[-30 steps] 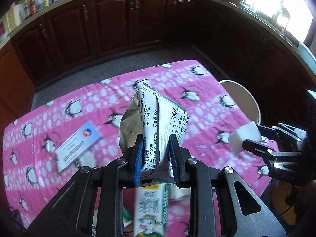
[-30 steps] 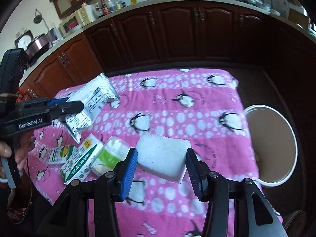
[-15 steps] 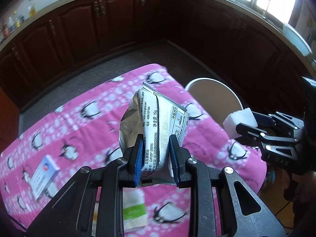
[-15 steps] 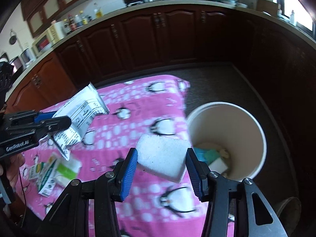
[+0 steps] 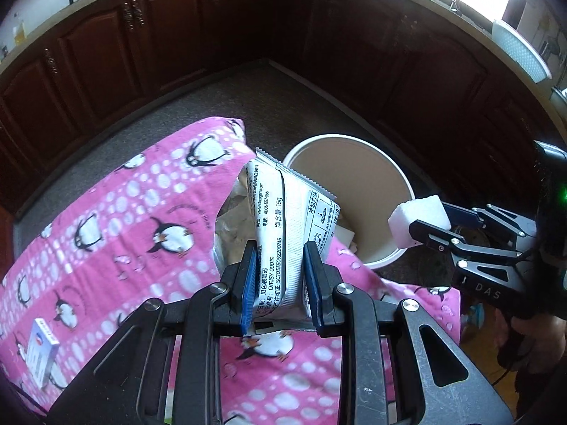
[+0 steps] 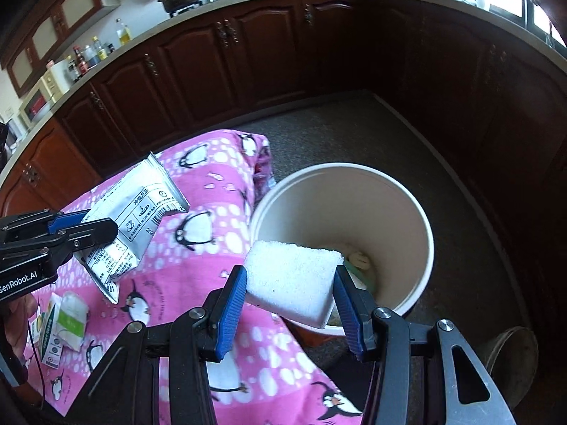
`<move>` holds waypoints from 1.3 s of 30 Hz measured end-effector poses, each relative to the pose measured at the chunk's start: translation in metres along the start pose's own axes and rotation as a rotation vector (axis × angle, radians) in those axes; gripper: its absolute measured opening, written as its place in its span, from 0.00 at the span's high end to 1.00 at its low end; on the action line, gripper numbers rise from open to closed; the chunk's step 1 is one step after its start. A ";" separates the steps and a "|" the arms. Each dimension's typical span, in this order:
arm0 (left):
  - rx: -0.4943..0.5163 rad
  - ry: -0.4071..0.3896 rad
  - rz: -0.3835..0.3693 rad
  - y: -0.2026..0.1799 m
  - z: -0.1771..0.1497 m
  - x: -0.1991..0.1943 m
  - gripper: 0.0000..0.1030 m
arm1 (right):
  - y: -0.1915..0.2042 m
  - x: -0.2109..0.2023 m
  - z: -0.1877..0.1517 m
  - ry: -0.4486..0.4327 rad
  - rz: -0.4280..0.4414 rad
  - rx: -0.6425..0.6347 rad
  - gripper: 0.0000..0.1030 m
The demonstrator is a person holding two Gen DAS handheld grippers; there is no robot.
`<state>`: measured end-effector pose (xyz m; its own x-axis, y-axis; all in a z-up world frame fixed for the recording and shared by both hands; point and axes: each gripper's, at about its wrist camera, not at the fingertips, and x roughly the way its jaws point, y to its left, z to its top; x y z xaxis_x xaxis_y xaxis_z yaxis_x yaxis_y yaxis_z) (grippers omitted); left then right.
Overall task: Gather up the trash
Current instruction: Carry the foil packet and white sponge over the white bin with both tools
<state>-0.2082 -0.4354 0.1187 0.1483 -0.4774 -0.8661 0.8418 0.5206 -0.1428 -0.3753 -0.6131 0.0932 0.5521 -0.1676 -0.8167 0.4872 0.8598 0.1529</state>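
Observation:
My left gripper (image 5: 280,283) is shut on a white and silver snack packet (image 5: 280,219), held upright above the right end of the pink penguin tablecloth (image 5: 106,233). The packet also shows in the right wrist view (image 6: 131,223). My right gripper (image 6: 288,301) is shut on a white sponge block (image 6: 292,279), held over the near rim of the white trash bin (image 6: 418,212). The bin (image 5: 397,177) stands on the floor beside the table end and holds some trash. The sponge (image 5: 418,221) shows in the left wrist view at the bin's right rim.
Small cartons (image 6: 53,322) and a white packet (image 6: 72,315) lie on the cloth at the left. A white and blue box (image 5: 40,354) lies near the table's left. Dark wooden cabinets (image 6: 248,53) surround the carpeted floor (image 6: 336,131). A round lid (image 6: 514,350) lies right of the bin.
Both grippers have swung right toward the bin with their loads. The bin now fills more of both views and the sponge sits over its rim.

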 end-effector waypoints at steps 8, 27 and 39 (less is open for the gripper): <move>0.001 0.016 -0.024 -0.013 0.011 0.020 0.78 | -0.022 0.013 -0.002 0.020 -0.020 0.036 0.54; -0.015 0.054 -0.059 -0.027 0.021 0.057 0.78 | -0.053 0.036 -0.008 0.072 -0.035 0.101 0.54; -0.024 0.065 -0.071 -0.039 0.028 0.076 0.78 | -0.060 0.063 -0.008 0.105 -0.041 0.119 0.53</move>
<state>-0.2156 -0.5120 0.0720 0.0544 -0.4674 -0.8824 0.8363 0.5041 -0.2155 -0.3752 -0.6717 0.0287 0.4591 -0.1449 -0.8765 0.5883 0.7889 0.1777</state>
